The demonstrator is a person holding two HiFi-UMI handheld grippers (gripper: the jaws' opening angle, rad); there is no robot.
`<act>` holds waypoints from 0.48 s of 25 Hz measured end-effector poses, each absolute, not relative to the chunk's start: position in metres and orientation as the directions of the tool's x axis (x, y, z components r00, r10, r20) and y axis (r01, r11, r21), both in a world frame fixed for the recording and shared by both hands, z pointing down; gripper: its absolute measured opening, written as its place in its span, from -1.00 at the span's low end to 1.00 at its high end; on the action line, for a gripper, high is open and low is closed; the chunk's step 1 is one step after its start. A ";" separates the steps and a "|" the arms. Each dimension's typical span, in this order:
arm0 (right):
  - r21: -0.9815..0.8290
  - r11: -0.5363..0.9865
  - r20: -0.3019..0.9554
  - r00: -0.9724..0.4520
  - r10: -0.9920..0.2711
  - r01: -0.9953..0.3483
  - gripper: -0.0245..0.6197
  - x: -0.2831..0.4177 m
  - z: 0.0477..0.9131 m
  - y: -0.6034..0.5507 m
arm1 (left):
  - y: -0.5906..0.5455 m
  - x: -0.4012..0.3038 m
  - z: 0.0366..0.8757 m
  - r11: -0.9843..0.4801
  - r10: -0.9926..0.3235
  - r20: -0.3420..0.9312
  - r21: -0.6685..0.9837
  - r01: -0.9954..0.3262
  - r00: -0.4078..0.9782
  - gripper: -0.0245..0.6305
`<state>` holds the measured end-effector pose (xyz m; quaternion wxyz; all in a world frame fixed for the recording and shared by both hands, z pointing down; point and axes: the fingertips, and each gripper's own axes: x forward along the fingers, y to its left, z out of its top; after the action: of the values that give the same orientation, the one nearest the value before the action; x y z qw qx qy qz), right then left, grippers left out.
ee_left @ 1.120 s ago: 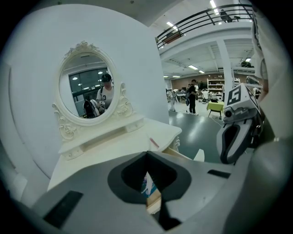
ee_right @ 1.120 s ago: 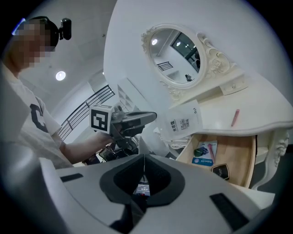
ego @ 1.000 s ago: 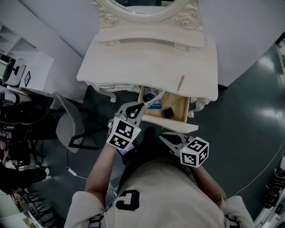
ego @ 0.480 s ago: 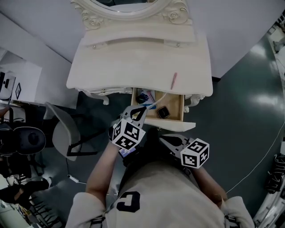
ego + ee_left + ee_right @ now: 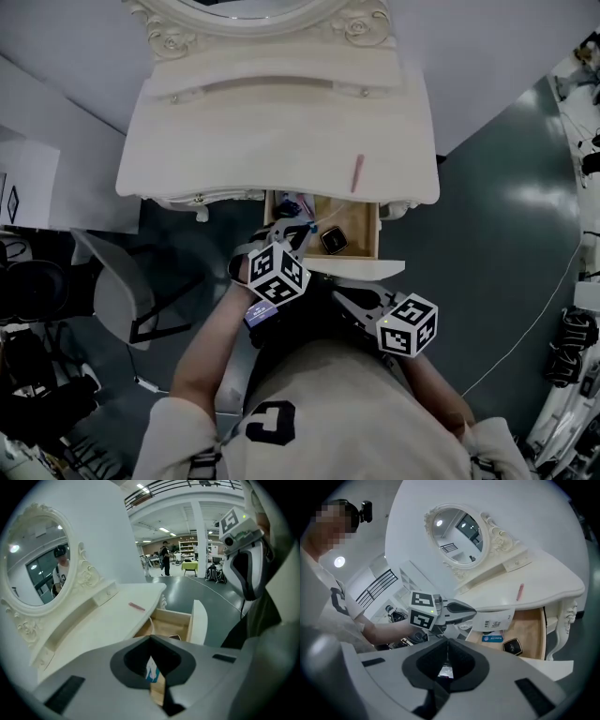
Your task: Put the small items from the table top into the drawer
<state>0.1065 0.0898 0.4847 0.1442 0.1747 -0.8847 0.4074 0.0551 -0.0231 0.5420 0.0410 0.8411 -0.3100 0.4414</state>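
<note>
Hanging from the left tool, a white slip overhangs the drawer.

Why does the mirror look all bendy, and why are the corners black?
Left gripper view: the wide-angle lens bows the mirror and table top and leaves black corners. Right gripper view: the same bending and dark rim. Head view: dim and greyish, with pale glare on the floor.
</note>
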 end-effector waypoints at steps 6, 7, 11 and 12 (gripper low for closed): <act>-0.671 0.586 0.416 -0.885 -0.209 -0.454 -0.83 0.104 0.487 0.079 | -0.039 0.063 0.557 -0.841 -0.516 0.771 -0.373 -0.391 0.374 -0.76; -0.671 0.582 0.418 -0.883 -0.213 -0.458 -0.83 0.104 0.487 0.077 | -0.038 0.065 0.564 -0.849 -0.514 0.776 -0.402 -0.342 0.364 -0.76; -0.668 0.580 0.422 -0.879 -0.222 -0.467 -0.83 0.102 0.488 0.071 | -0.019 0.072 0.599 -0.890 -0.451 0.818 -0.380 -0.252 0.358 -0.76; -0.667 0.578 0.423 -0.878 -0.225 -0.470 -0.83 0.103 0.488 0.070 | -0.015 0.073 0.606 -0.898 -0.432 0.826 -0.359 -0.254 0.362 -0.76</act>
<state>0.1026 0.0698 0.4879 0.1479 0.1984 -0.8759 0.4143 0.0731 -0.0145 0.6062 -0.0851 0.8207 -0.2089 0.5250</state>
